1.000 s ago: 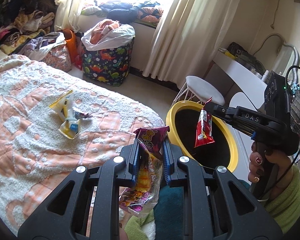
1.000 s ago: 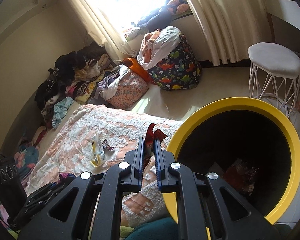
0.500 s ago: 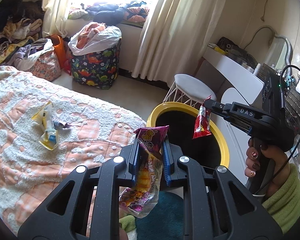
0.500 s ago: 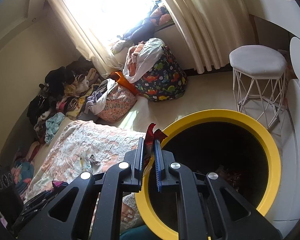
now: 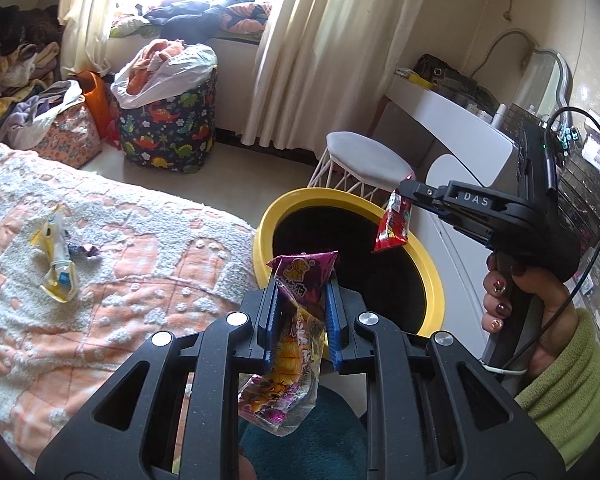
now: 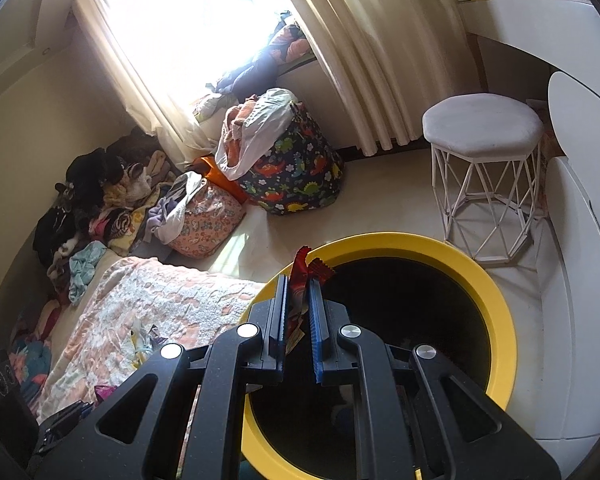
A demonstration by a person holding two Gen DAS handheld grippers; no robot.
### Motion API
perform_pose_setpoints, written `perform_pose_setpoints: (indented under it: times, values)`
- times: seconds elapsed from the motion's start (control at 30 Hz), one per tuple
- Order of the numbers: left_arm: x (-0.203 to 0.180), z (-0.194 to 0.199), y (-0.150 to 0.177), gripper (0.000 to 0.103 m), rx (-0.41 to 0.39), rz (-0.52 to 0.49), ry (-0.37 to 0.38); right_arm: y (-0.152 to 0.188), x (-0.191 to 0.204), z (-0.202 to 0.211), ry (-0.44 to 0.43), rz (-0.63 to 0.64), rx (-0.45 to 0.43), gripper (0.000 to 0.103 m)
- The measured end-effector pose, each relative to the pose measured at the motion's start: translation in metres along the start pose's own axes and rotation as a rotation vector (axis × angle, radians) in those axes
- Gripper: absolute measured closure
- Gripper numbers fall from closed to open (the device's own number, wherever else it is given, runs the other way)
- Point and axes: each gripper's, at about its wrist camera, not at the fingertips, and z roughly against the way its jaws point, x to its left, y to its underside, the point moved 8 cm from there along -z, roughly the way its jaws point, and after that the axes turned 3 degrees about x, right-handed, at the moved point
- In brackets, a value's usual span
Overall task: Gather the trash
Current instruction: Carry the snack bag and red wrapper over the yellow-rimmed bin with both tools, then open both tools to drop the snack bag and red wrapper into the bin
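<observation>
My left gripper (image 5: 302,292) is shut on a purple and yellow snack wrapper (image 5: 295,336), held near the bed's edge beside the yellow-rimmed bin (image 5: 424,260). My right gripper (image 6: 298,294) is shut on a red snack wrapper (image 6: 300,284), which hangs over the bin's dark opening in the left wrist view (image 5: 394,220). The bin's rim (image 6: 496,312) fills the right wrist view below the fingers. A yellow wrapper (image 5: 57,256) and a small purple wrapper (image 5: 81,248) lie on the orange and white bedspread (image 5: 139,272).
A white wire-legged stool (image 6: 484,136) stands behind the bin. A white dresser (image 5: 452,128) is on the right. A dinosaur-print laundry basket (image 5: 167,128) and piles of clothes (image 6: 99,200) sit by the curtained window.
Both grippers have moved right toward the bin. The red wrapper is now over the bin's opening, and the bin lies more directly under the right gripper.
</observation>
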Motion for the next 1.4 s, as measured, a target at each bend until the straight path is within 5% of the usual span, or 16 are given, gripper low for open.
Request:
perform_pose_setpoints:
  times: [1.03,1.1,1.17,1.4]
  values:
    - [-0.037,-0.105,-0.010,0.089,0.146,-0.013,0.082,0.012,-0.074,-0.022,0.121,-0.040,0.116,0.086]
    - [-0.037,-0.112,-0.012,0.076,0.154,-0.012,0.088,0.012,-0.075,-0.024,0.130,-0.044,0.121,0.075]
    - [-0.034,-0.113,-0.016,0.043,0.140,-0.011,0.076,0.013,-0.076,-0.023,0.133,-0.047,0.118,0.065]
    - [-0.020,-0.095,-0.020,0.012,0.052,-0.004,0.005,0.007,-0.074,-0.017,0.122,-0.072,0.061,0.043]
